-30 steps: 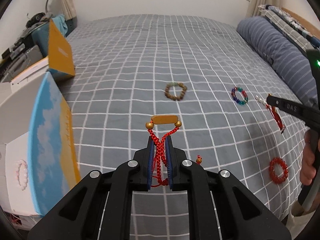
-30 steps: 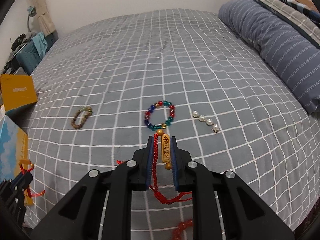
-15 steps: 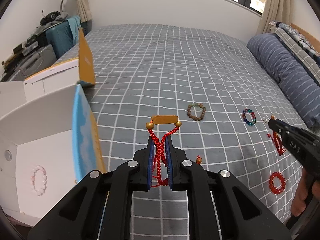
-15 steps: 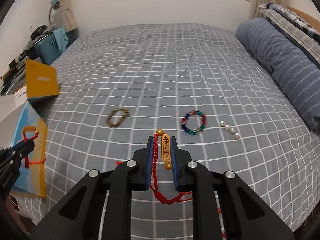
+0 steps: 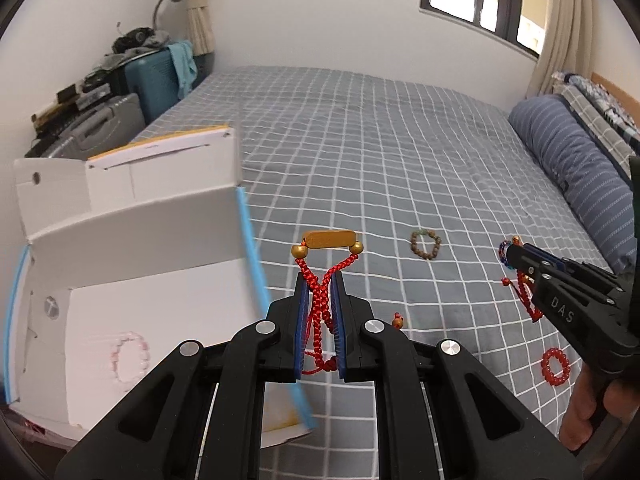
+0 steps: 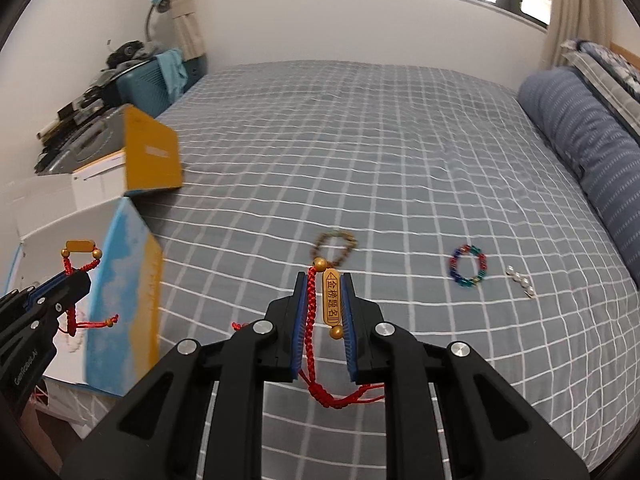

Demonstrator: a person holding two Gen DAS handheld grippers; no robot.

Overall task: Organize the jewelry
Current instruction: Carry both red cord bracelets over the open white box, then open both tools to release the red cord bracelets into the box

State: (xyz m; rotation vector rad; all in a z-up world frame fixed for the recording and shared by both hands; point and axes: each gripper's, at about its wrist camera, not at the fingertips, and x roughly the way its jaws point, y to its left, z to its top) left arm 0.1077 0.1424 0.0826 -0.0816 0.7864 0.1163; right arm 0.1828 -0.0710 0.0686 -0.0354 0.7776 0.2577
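Grey checked bedspread [image 5: 380,152] fills both views, striped blue bolster [image 6: 584,152] along its right edge. White cardboard box [image 5: 132,264] with blue-and-yellow flaps sits open at the bed's left edge; a pale pink bead bracelet [image 5: 130,356] lies on its floor.

Left gripper [image 5: 319,280] is over the box's right wall, jaws clamped narrow on the red cord bracelet [image 5: 320,304]. Its gold bar and two gold beads stick out past the fingertips, and a knotted loop hangs behind the pads.

Right gripper [image 6: 324,280] is above the bed, jaws pinched on a second cord bracelet [image 6: 332,300]. That one's engraved gold bar lies lengthwise between the blue pads, with its red cord trailing below. A hand [image 5: 588,408] grips the handle at the left view's right edge.

Loose on the bedspread, well apart from each other:
- brown bead bracelet [image 5: 425,244], mid-bed
- multicolour bead bracelet [image 6: 469,266], right of it
- red bead bracelet [image 5: 555,366], near the front edge
- short pearl string [image 6: 520,281], just beside the multicolour one
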